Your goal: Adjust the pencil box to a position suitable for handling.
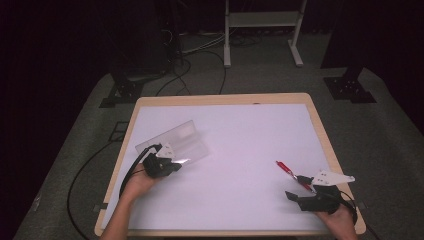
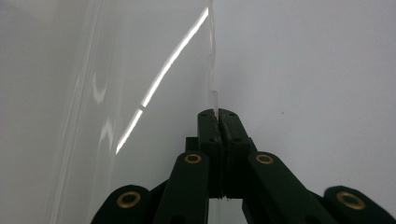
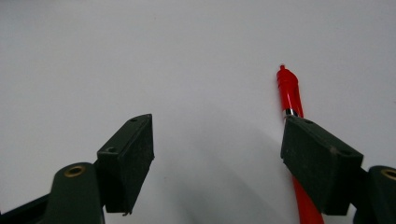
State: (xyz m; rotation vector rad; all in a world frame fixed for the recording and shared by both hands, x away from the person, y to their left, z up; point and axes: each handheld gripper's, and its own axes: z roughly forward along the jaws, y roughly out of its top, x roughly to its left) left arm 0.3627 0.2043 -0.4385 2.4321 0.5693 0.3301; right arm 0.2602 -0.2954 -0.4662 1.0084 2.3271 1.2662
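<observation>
Black jaws of my left gripper (image 2: 218, 122) are pinching the thin edge of a clear plastic case (image 1: 176, 142), which is stretching away beyond their tips. My right gripper (image 3: 217, 149) is standing with jaws wide apart; a red pen (image 3: 289, 91) is lying on the white surface (image 1: 250, 140), passing under the right-hand jaw.

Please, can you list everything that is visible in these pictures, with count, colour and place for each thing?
clear plastic case: one, transparent, left part of the table, its near edge pinched in the left gripper
pen: one, red, right part of the table, beside the right gripper
table: one, light wood rim with a white top, centre
stand: one, white, on the floor behind the table
cables: several, black, on the floor behind and left of the table
left gripper: one, black, shut on the case edge
right gripper: one, black, jaws wide open, the pen by one jaw
</observation>
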